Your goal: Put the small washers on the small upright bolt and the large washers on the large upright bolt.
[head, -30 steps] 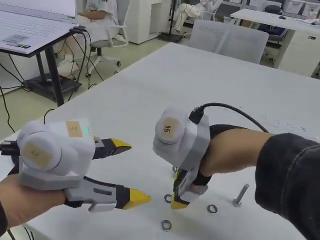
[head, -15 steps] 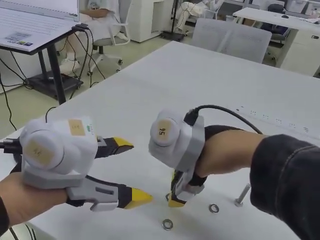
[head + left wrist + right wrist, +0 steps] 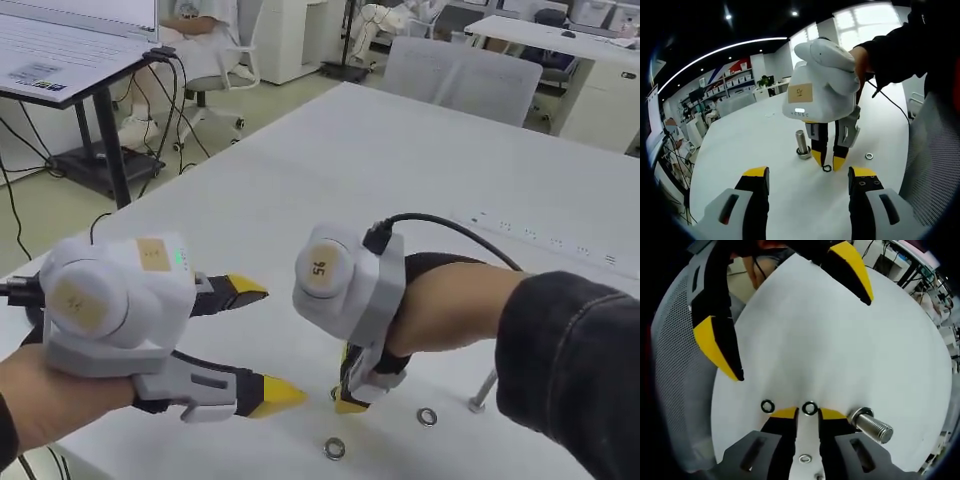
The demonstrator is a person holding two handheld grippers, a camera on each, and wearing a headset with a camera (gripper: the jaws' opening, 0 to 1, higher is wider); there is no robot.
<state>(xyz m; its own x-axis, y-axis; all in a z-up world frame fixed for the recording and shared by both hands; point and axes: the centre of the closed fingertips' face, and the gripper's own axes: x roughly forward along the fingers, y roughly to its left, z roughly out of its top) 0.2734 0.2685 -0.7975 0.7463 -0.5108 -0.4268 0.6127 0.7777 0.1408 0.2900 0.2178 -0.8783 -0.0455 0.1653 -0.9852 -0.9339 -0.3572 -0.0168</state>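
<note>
One washer [image 3: 809,408] between right claw [image 3: 808,413] tips, flat on table [image 3: 840,340].

- head view: bright, even indoor light, sharp; only a faint soft shadow under the right gripper [image 3: 350,404] on the white table [image 3: 400,160].
- left gripper view: ceiling light strip [image 3: 715,52] and windows [image 3: 865,25] blown out, dark surround, heavy fisheye bend.
- right gripper view: table evenly lit, edges warped.
</note>
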